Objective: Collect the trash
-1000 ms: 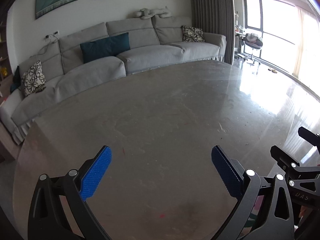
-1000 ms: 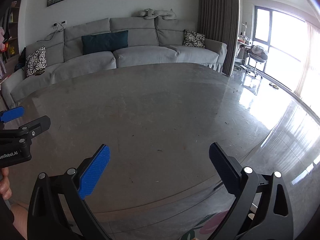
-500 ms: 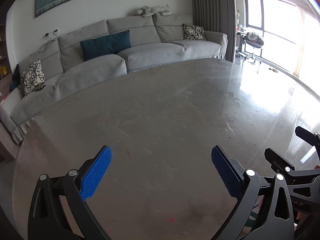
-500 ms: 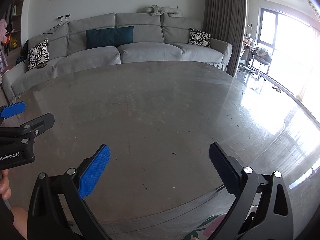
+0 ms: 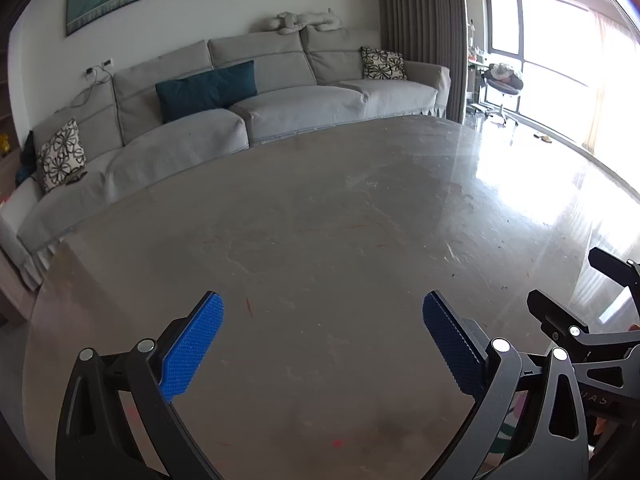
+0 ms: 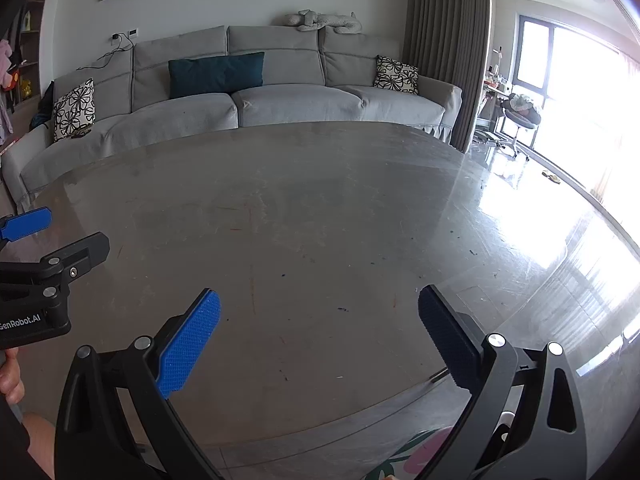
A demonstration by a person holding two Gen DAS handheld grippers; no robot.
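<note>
Both tongs had crept forward over the table [image 5: 320, 220] since a second before, the sofa [image 5: 280, 108] looming nearer. Left tongs [image 5: 320, 344] and right tongs [image 6: 318, 336] hung with jaws wide apart, gripping nothing. No trash showed; only faint red and dark specks marked the top. Only the right view caught a hand [image 6: 10, 376] under the left tongs, and the table's near edge with patterned floor below. Beyond stood a teal cushion [image 6: 216, 74], curtain [image 6: 448, 40] and bright window [image 6: 560, 60].
</note>
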